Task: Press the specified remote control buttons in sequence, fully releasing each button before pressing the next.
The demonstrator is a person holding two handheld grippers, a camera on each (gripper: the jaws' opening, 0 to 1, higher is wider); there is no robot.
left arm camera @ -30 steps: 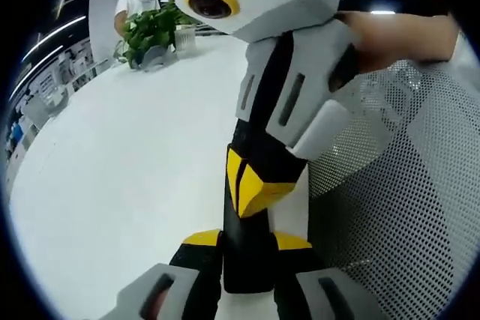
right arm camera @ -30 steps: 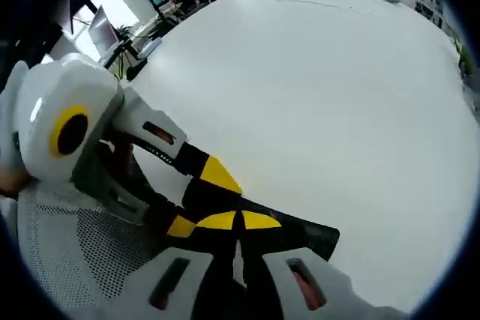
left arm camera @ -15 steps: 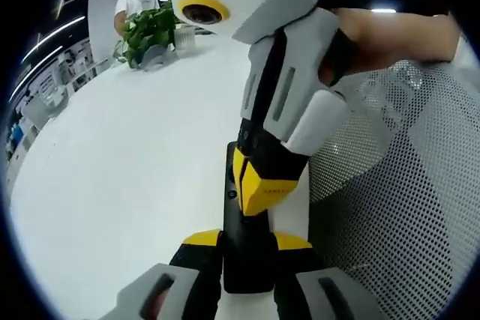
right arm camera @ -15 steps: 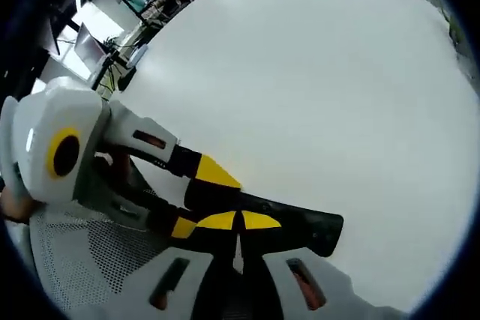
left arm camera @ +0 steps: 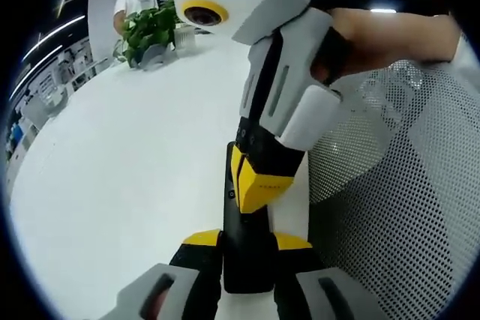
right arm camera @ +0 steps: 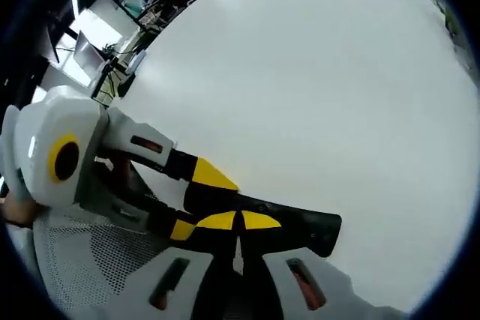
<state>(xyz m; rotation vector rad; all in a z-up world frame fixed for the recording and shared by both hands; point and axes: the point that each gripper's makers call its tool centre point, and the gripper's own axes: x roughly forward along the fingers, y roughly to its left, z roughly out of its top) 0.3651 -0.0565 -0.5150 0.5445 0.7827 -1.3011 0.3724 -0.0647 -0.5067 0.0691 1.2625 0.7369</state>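
A black remote (left arm camera: 247, 267) lies lengthwise between the jaws of my left gripper (left arm camera: 247, 241), which is shut on its sides just above the white table (left arm camera: 127, 185). My right gripper (left arm camera: 259, 181) comes down from above, its yellow tips closed together and resting on the remote's top face. In the right gripper view, the right gripper (right arm camera: 240, 221) sits shut on the remote (right arm camera: 304, 228), whose end sticks out to the right. The left gripper (right arm camera: 193, 201) reaches in from the left and clamps the remote.
A potted plant (left arm camera: 150, 31) and a person (left arm camera: 135, 1) are at the table's far end. A grey mesh chair back (left arm camera: 397, 207) stands close on the right, also seen in the right gripper view (right arm camera: 67, 267). A hand (left arm camera: 375, 35) holds the right gripper.
The right gripper has tilted a little and its tips have shifted slightly up along the remote, still touching it. The left gripper keeps its hold unchanged.
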